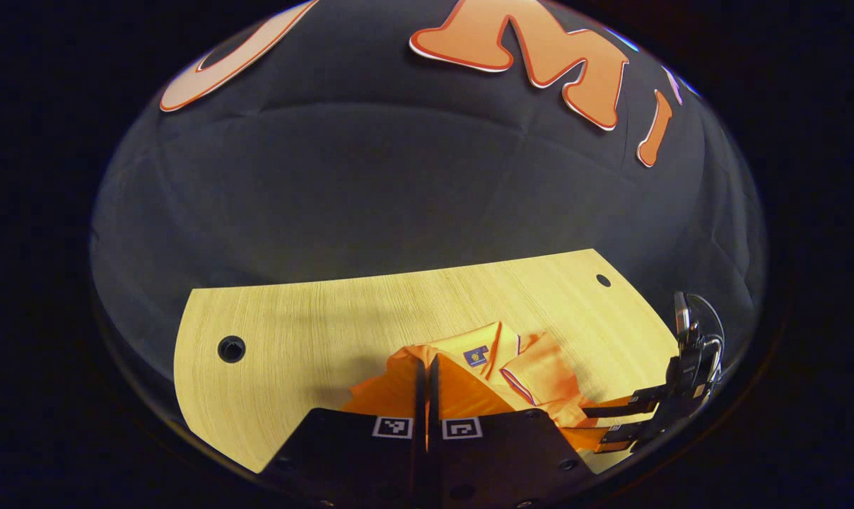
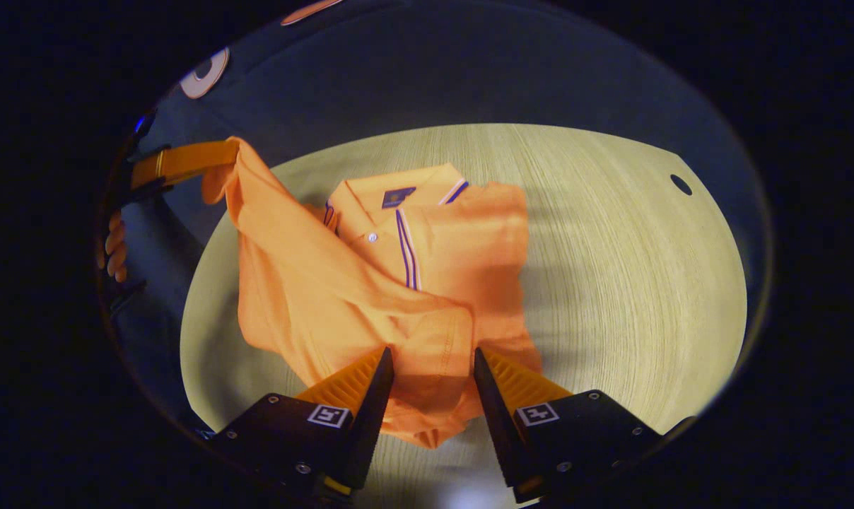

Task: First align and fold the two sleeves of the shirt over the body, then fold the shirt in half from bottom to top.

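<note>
While the left gripper (image 1: pixel 427 385), fingers pinched together on a raised corner of the shirt (image 2: pixel 399 283), lifts it off the bench's (image 2: pixel 611 283) left edge, the right gripper (image 2: pixel 430 385) hangs spread apart over the hem, nearer the bench's near edge.

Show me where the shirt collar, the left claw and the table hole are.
shirt collar (image 2: pixel 399 189): right gripper view, on the band beside the label.
left claw (image 1: pixel 425 389): left gripper view, between its fingertips, closed on cloth.
table hole (image 1: pixel 231 348): left gripper view, its dark centre.
</note>
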{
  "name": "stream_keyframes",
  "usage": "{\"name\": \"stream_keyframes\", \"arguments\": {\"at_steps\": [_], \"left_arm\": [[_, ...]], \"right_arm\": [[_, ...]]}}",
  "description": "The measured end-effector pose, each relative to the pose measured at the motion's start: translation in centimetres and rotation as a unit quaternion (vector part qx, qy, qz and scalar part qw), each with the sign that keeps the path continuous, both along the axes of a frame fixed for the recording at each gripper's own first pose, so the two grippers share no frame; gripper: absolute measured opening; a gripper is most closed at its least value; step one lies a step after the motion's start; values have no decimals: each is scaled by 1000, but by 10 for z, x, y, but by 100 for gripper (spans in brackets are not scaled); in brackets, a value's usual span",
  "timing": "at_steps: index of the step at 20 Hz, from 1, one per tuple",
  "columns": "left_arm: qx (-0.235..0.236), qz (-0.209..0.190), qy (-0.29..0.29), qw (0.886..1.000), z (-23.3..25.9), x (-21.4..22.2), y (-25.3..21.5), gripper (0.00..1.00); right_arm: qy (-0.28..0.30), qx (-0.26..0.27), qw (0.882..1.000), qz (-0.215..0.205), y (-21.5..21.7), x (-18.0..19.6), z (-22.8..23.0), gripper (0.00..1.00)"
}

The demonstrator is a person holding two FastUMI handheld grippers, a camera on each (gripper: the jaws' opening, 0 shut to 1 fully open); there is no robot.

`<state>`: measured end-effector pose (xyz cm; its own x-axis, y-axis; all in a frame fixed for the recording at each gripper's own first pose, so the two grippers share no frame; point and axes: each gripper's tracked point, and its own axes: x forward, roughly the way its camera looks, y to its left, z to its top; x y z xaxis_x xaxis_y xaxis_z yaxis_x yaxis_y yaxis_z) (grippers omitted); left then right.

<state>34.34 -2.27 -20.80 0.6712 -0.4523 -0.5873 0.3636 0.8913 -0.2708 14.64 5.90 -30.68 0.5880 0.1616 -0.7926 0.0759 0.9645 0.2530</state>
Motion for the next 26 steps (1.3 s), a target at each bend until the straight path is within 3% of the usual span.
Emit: {"name": "stream_keyframes", "arguments": {"at_steps": [3, 4, 5, 7, 10, 15, 23, 25, 26], "left_arm": [[5, 0, 17, 1000, -10, -3, 2, 1], [3, 2, 20, 1000, -12, -3, 4, 1], [2, 4, 21, 1000, -13, -5, 7, 1], [6, 5, 18, 1000, -14, -4, 10, 1], [9, 6, 3, 1000, -6, 1, 9, 1], [17, 12, -15, 1000, 1, 11, 10, 0], [53, 49, 18, 997, -43, 32, 27, 6], [83, 62, 36, 994, -57, 32, 40, 19], [82, 64, 41, 994, -60, 31, 42, 39]], "right_arm": [[4, -15, 1000, 14, 12, 1, -10, 75], [-5, -25, 999, 21, 9, 6, -6, 66], [-7, -28, 1000, -3, 8, 5, -13, 49], [-35, -8, 999, -8, 15, 17, 1, 16], [-94, -56, 993, -38, -16, 44, 37, 16], [-130, -75, 985, -83, -64, 87, 70, 16], [-140, -132, 977, -90, -120, 153, 85, 15], [-127, -131, 980, -77, -121, 163, 79, 15], [-117, -133, 981, -75, -122, 161, 75, 15]]}}
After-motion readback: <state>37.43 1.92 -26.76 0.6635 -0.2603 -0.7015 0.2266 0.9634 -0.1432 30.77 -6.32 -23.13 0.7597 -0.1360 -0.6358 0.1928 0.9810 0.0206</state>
